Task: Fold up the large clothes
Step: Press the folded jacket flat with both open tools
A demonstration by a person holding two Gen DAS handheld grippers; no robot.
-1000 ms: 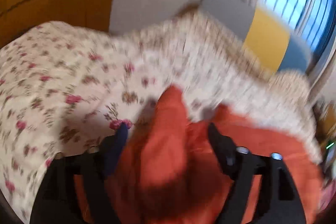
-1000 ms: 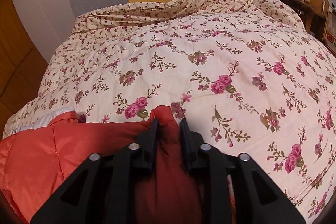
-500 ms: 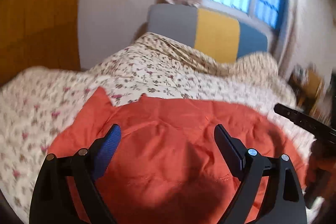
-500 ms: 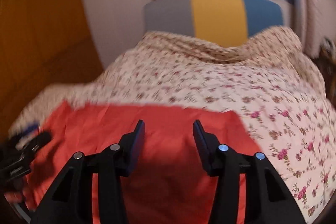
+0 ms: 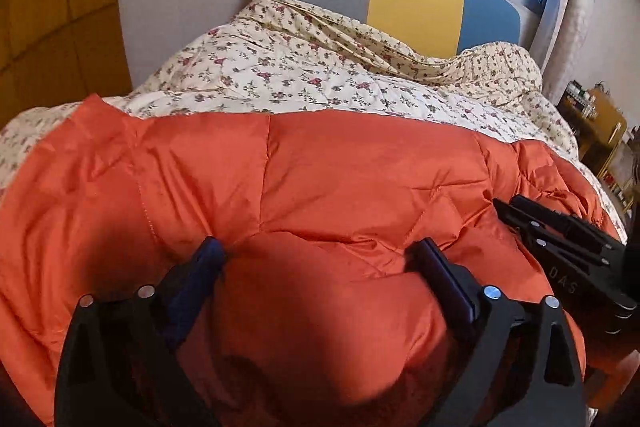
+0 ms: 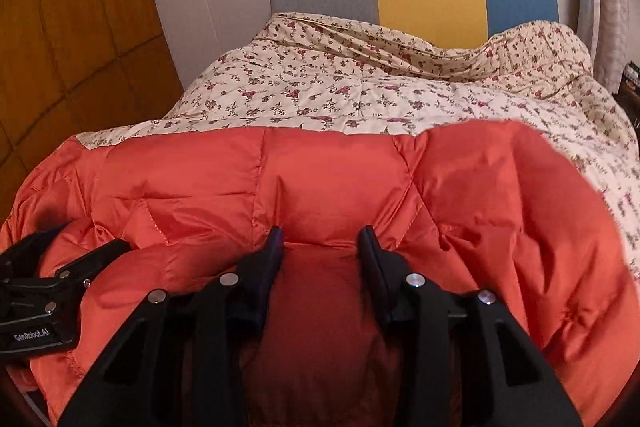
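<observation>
Jaws of left gripper point(image 5: 316, 259) & right gripper point(image 6: 320, 239) both spread, fabric bulging between; puffy quilted orange jacket point(image 5: 320, 179) on floral-quilt bed point(image 5: 320, 83), headboard at 12.

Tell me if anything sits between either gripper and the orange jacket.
Nothing visible does. The left gripper and right gripper each stand open with the orange jacket bulging between their fingers, on the floral quilt.

The right gripper point(image 5: 505, 207) has the letters "DAS" on its black side. The left gripper point(image 6: 120, 247) says "GenRobot.AI" in white.
</observation>
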